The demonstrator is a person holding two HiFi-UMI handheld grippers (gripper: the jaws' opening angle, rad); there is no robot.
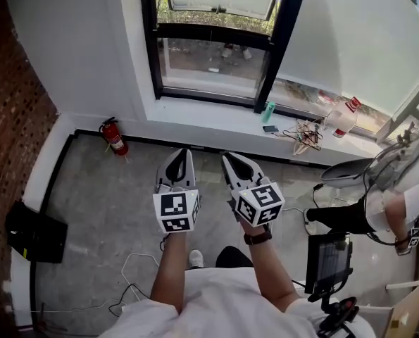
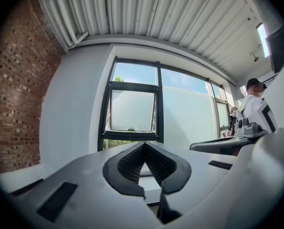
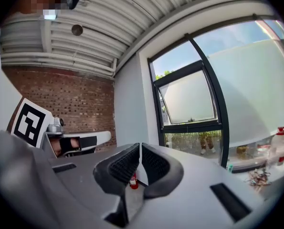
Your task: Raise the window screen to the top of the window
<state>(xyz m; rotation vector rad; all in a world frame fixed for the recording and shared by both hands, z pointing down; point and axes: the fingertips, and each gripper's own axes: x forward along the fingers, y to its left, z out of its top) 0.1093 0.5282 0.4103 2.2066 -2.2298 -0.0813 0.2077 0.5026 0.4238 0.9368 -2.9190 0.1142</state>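
Open floor (image 1: 124, 203) reaches the window (image 1: 209, 62); fire extinguisher (image 1: 114, 136) stands left.

The pale grey left gripper (image 2: 144, 144) faces a black-framed window (image 2: 159, 104) holding a frosted white pane (image 2: 131, 110). Its ribbed black pads (image 2: 128, 163) meet at the tips, with nothing between them. A red brick wall (image 2: 15, 94) stands at the left, and a person in a white shirt (image 2: 253, 101) at the far right.

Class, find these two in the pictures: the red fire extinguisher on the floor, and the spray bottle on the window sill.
fire extinguisher (image 1: 115, 141): head view, on its red cylinder.
spray bottle (image 1: 342, 121): head view, on its pale body.
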